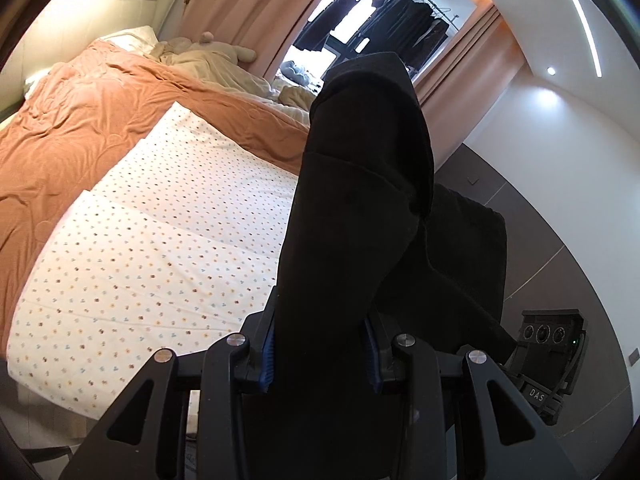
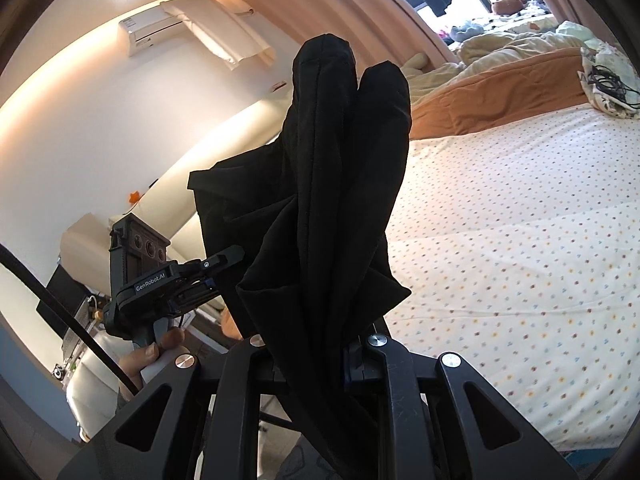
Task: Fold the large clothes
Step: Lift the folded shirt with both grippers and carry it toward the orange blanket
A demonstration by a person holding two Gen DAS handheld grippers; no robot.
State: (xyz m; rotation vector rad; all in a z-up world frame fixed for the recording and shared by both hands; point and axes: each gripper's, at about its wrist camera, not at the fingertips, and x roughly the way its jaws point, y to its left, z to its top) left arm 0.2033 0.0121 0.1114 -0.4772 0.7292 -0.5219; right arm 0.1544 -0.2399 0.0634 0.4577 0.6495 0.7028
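Observation:
A large black garment (image 1: pixel 360 208) hangs in the air, held by both grippers. My left gripper (image 1: pixel 320 344) is shut on one bunched part of it, the cloth rising up between its blue pads. My right gripper (image 2: pixel 316 364) is shut on another bunched part (image 2: pixel 336 184), with folds standing up over the fingers. In the right wrist view the left gripper (image 2: pixel 208 270) shows at the left, held by a hand, clamped on the cloth's edge. In the left wrist view the right gripper's body (image 1: pixel 548 344) shows at the lower right. The garment is above the bed's edge, off the sheet.
A bed with a white dotted sheet (image 1: pixel 160 240) lies beside the grippers. An orange blanket (image 1: pixel 80 132) and cream bedding (image 1: pixel 216 64) lie farther back. Pink curtains (image 1: pixel 248 8) and hanging dark clothes (image 1: pixel 404 16) are by the window. Cables lie on a cloth (image 2: pixel 608 80) on the bed's far side.

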